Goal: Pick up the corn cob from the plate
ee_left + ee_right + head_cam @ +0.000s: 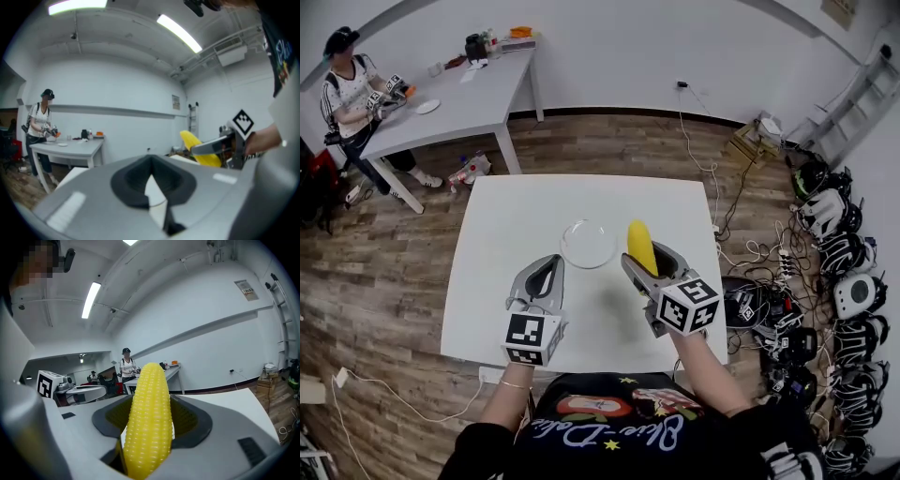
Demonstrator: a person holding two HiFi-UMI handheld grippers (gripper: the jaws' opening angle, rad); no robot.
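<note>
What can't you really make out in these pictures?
- Lower end of the corn cob: in the right gripper view it is sunk between the jaws of the right gripper.
- Small things on the far table: head view, too small to name.
- Floor gear: head view, tangled, small and partly cut off by the right edge.

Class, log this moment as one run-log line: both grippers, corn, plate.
right gripper: shut on yellow corn cob, held up | left gripper: shut, empty | clear glass plate: empty, on white table

Open tabletop [502, 234] on every side of the plate [588, 244].
</note>
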